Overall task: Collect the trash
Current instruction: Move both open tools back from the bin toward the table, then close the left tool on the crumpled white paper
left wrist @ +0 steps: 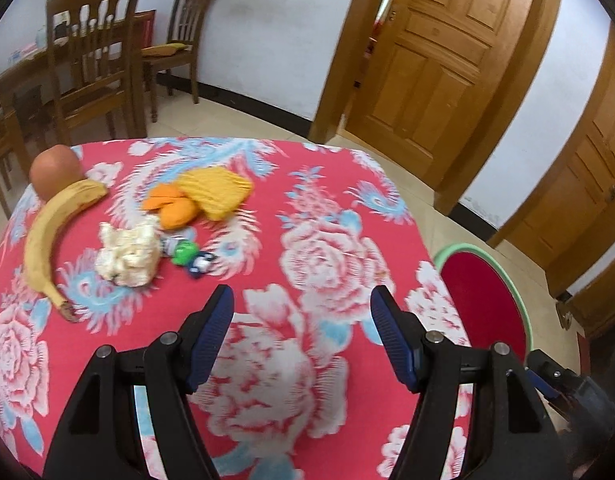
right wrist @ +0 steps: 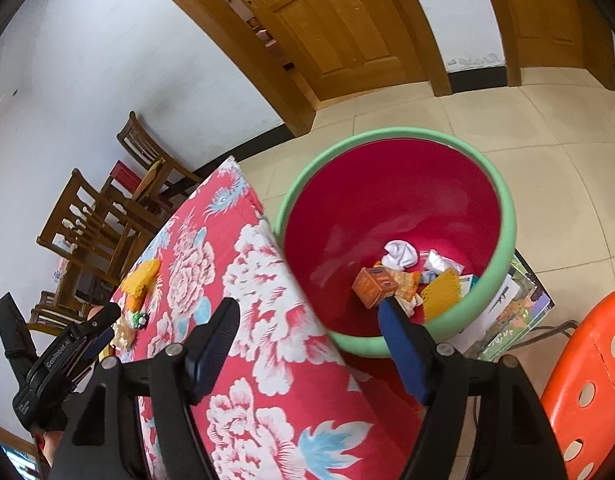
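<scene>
left claw (left wrist: 303,304) released, empty, aimed at crumpled tissue (left wrist: 127,254) ahead-left on table (left wrist: 347,208) | right claw (right wrist: 307,316) released, empty, over bin (right wrist: 503,240) — judged post-drop | bin beside table for short carries

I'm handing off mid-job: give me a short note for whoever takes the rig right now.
Left gripper: open, empty, over the tablecloth.
Right gripper: open, empty, at the bin.
Done: orange box, white wads and yellow wrapper lie in the bin.
Left on the table: crumpled tissue, yellow wrapper, orange peel, green scrap. Banana and apple look like food, probably stay.
</scene>
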`<state>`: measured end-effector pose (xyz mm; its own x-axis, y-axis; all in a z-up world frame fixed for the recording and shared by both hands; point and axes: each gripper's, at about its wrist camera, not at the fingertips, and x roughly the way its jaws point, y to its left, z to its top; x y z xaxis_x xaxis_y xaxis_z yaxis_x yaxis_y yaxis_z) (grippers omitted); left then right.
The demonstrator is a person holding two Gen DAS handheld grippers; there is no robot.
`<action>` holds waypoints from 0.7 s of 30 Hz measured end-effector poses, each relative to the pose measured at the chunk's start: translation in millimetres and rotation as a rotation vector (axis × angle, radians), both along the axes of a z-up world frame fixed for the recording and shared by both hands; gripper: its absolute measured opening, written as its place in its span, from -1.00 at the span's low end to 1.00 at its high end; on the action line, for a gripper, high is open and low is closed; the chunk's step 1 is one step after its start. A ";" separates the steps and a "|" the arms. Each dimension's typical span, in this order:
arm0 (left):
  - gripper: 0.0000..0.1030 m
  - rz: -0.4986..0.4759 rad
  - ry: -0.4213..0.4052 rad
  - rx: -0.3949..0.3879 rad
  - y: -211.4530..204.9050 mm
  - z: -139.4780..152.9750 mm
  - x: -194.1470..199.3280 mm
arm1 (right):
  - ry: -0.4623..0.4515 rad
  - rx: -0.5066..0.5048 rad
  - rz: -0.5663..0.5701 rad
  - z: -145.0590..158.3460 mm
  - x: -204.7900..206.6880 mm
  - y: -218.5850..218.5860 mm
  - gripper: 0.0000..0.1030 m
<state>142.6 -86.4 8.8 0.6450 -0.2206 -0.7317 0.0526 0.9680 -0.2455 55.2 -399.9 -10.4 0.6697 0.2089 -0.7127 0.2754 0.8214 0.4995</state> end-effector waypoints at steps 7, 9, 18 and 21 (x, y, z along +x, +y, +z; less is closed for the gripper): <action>0.37 0.066 -0.008 0.012 37.4 -2.0 1.0 | -0.013 -0.001 0.036 9.4 4.0 21.7 0.46; 0.37 0.081 -0.010 0.018 45.7 -2.4 2.0 | -0.019 -0.012 0.053 12.2 6.2 30.5 0.46; 0.37 0.135 -0.013 0.053 81.2 -8.3 12.9 | -0.027 -0.057 0.113 16.9 21.7 63.8 0.47; 0.37 0.148 -0.006 0.064 89.8 -13.6 19.1 | -0.023 -0.058 0.127 16.0 27.0 72.8 0.47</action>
<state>161.7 3.4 -4.7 0.6716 -0.0754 -0.7371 -0.0908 0.9789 -0.1829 82.2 -327.1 5.6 0.6565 0.2514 -0.7112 0.1568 0.8768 0.4547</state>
